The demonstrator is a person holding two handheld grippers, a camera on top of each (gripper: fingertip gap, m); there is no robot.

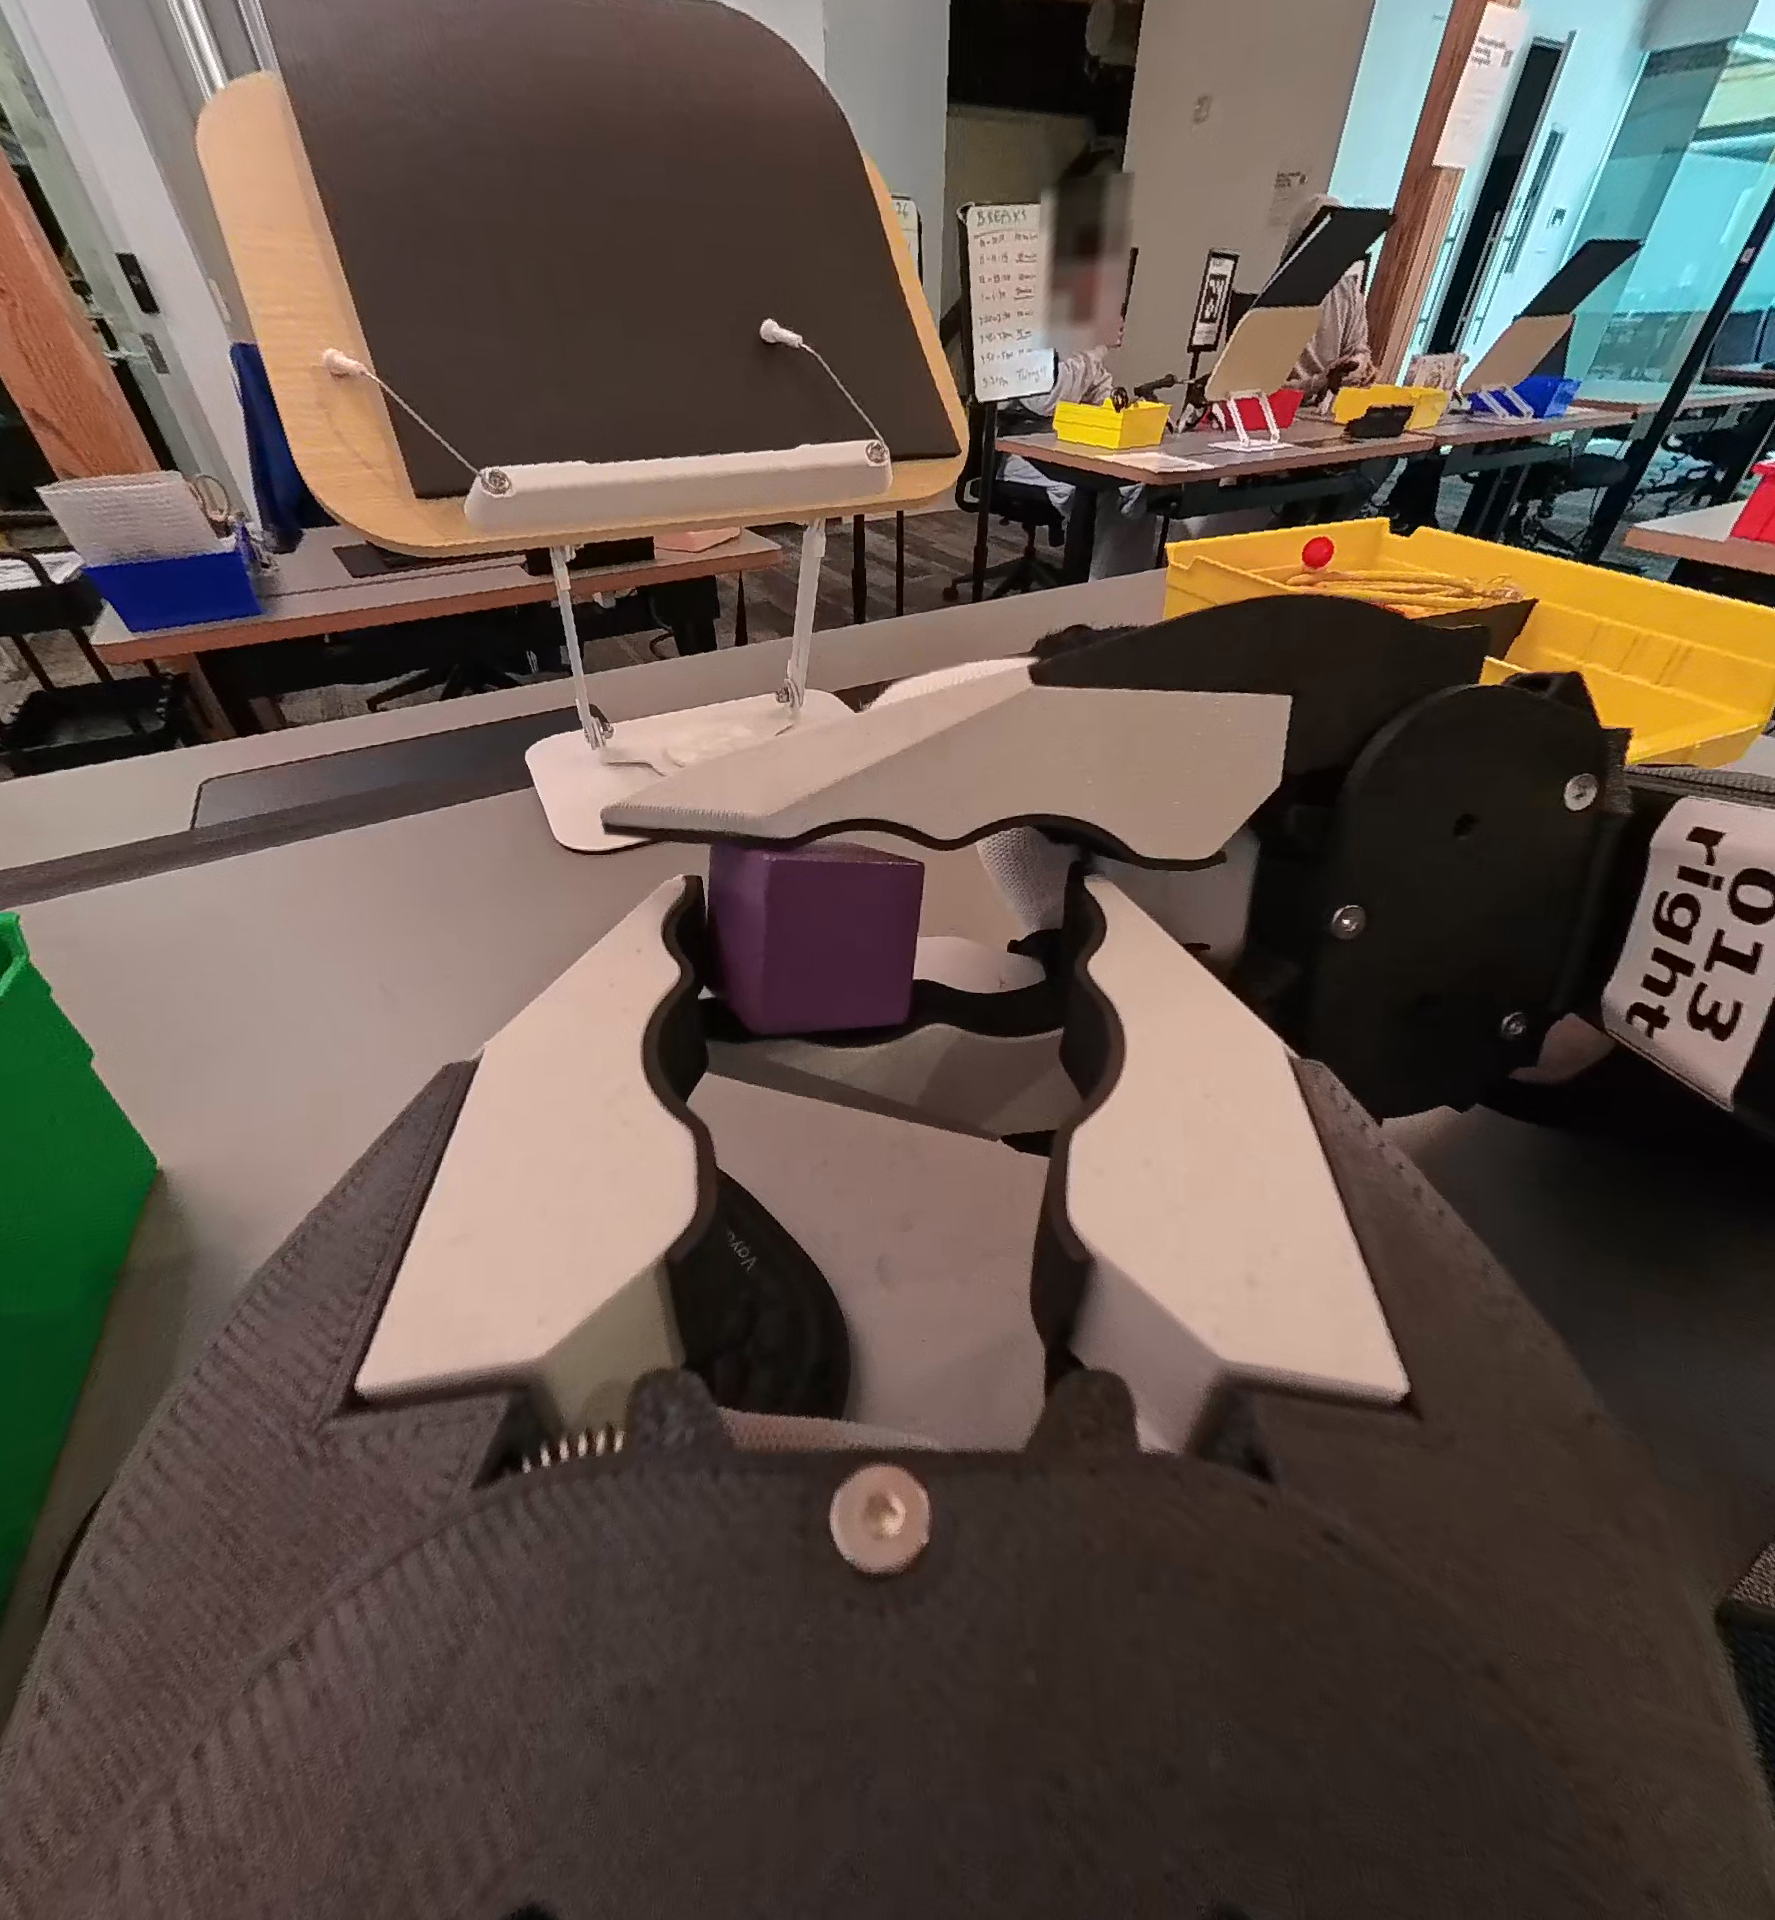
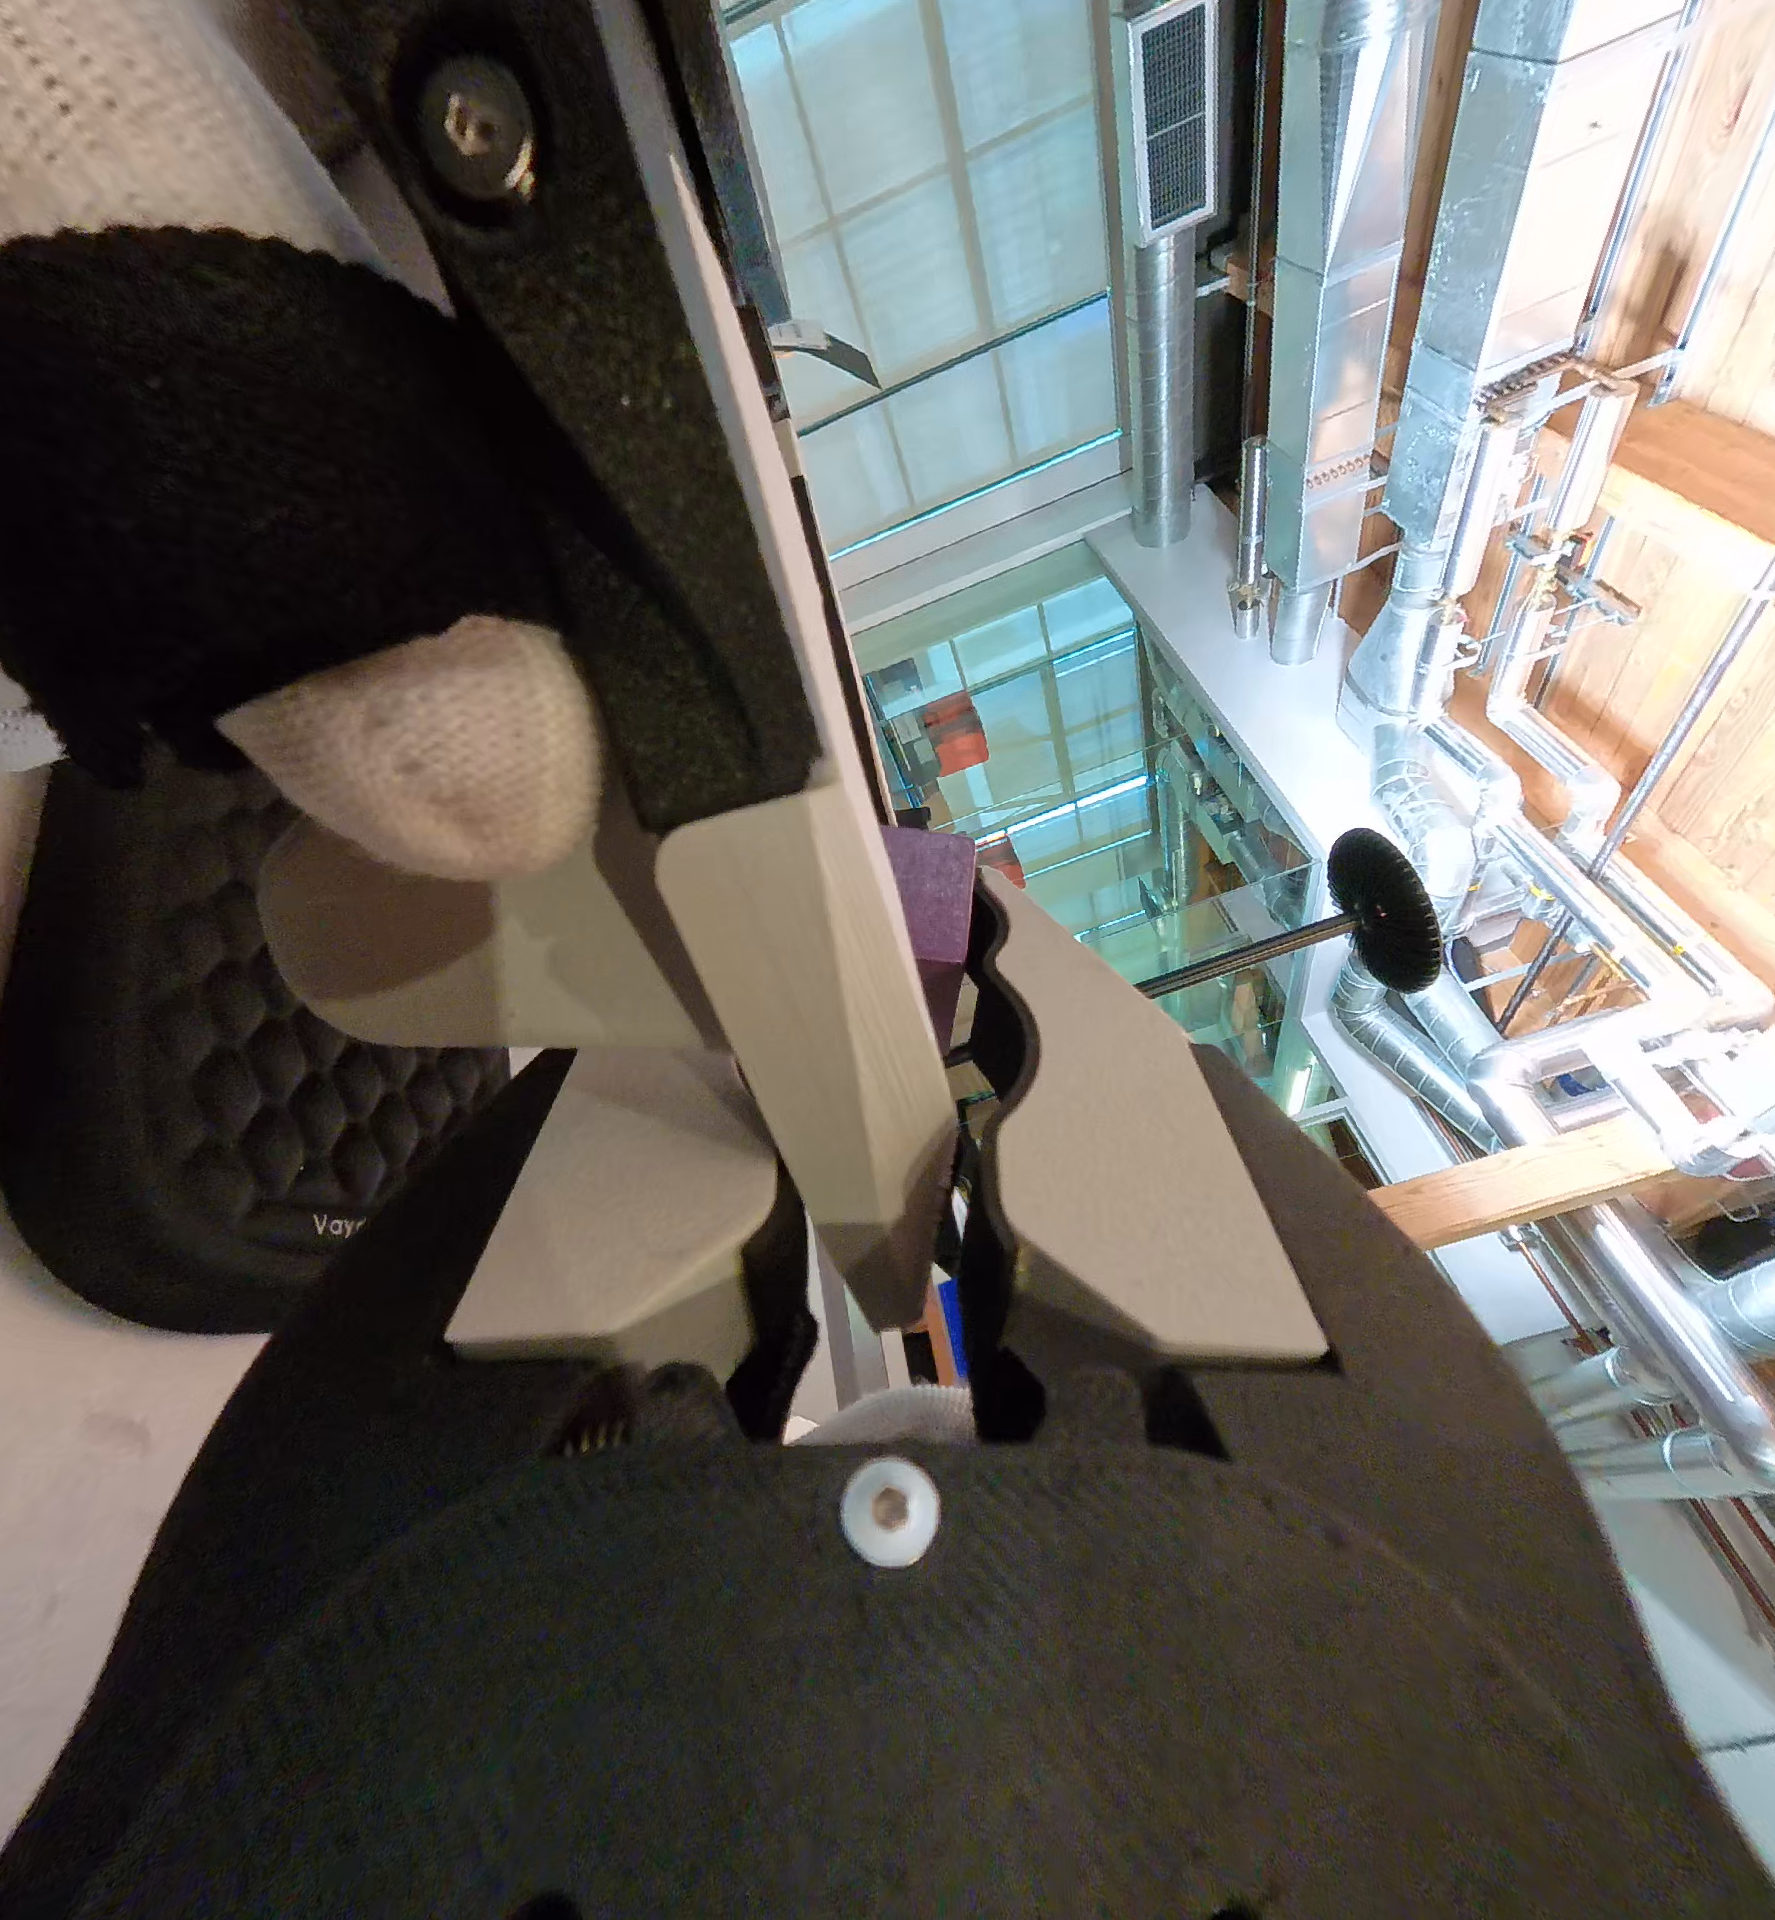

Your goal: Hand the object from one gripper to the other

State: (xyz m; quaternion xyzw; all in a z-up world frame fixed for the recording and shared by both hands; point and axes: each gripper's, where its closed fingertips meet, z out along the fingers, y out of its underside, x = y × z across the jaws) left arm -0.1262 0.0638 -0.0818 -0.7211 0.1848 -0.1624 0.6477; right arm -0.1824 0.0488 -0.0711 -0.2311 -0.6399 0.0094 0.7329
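Note:
A purple cube is held above the grey table. My right gripper reaches in from the right, turned on its side, one finger on top of the cube and one under it, shut on it. My left gripper is open around the cube; its left finger is at or against the cube's side and its right finger stands clear. In the right wrist view only a corner of the cube shows between the tips of my right gripper. One left gripper finger crosses in front of it.
A wooden book stand stands on the table just beyond the grippers. A green bin is at the left edge and a yellow bin at the back right. A white-gloved thumb shows beside the left gripper. Across from one pair of fingers to the other is roughly 5 centimetres.

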